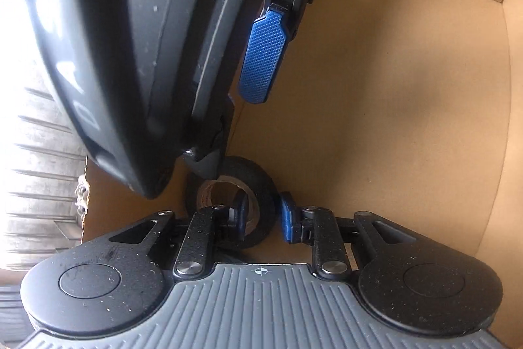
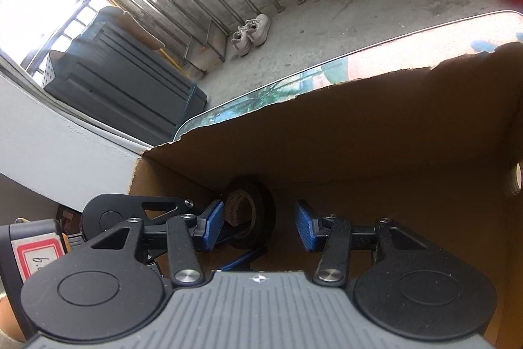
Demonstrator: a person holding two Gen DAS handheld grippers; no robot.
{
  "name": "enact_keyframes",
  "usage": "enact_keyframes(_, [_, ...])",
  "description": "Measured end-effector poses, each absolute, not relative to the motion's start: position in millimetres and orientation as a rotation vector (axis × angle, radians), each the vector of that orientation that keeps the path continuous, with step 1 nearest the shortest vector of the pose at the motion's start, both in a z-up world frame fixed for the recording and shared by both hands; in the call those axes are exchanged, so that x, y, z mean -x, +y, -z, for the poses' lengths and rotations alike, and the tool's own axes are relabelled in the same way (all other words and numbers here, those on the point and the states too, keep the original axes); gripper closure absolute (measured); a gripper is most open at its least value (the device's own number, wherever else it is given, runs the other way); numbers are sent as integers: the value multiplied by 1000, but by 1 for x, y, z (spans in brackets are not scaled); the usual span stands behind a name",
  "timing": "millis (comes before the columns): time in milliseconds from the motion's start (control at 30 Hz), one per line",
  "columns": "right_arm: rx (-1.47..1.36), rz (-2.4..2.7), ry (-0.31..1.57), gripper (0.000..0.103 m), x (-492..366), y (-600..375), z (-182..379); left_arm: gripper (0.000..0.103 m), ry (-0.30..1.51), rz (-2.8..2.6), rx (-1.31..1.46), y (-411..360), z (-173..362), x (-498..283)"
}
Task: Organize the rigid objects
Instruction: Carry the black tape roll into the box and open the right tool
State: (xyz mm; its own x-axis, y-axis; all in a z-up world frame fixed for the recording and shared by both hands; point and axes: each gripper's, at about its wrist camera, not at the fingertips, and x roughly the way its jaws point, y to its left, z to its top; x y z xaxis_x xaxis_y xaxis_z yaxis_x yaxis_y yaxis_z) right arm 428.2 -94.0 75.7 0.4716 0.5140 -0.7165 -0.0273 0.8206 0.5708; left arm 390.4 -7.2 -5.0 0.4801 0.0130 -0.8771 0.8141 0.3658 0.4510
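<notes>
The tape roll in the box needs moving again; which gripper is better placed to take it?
Left, probably. The left gripper straddles the tape roll's wall, one finger in the core, one outside, so it only needs to close. The right gripper hangs open above it, gripping nothing.

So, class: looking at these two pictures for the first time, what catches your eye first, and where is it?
A black tape roll stands on edge on the floor of a cardboard box, in its corner. Both blue-padded tools reach into the box: the left tool has one finger through the roll's hole, and the right tool hangs open beside it. Beyond the box, white shoes sit by a railing.
</notes>
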Motion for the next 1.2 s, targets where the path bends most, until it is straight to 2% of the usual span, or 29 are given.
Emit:
enact_keyframes(33, [-507, -350, 1048, 52, -431, -91, -75, 77, 942, 625, -1080, -7, 5, -390])
enact_keyframes(100, [-459, -340, 1059, 53, -434, -84, -72, 68, 936, 600, -1076, -8, 5, -389])
enact_keyframes(200, [-486, -356, 1075, 53, -436, -81, -68, 69, 986, 570, -1059, -6, 5, -389])
enact_keyframes(300, [-459, -345, 1092, 53, -437, -77, -62, 81, 1029, 585, -1021, -2, 5, -388])
enact_keyframes(633, [-457, -339, 1103, 53, -438, -74, -56, 82, 1055, 622, -1107, -17, 9, -367])
enact_keyframes(733, [-447, -322, 1120, 53, -442, -74, -50, 76, 1034, 595, -1100, -19, 7, -363])
enact_keyframes(900, [-426, -330, 1114, 53, -446, -68, -47, 75, 1020, 597, -1114, -21, 10, -348])
enact_keyframes(1000, [-374, -337, 1100, 53, -445, -58, -49, 72, 1030, 598, -1064, -21, 4, -343])
enact_keyframes(1033, [-367, -348, 1104, 53, -445, -55, -49, 72, 1042, 607, -1016, -20, 1, -342])
enact_keyframes(1067, [-360, -354, 1107, 58, -444, -52, -49, 72, 1059, 610, -972, -17, -1, -343])
enact_keyframes(1200, [-342, -353, 1105, 58, -443, -49, -51, 75, 1081, 549, -954, -13, 4, -339])
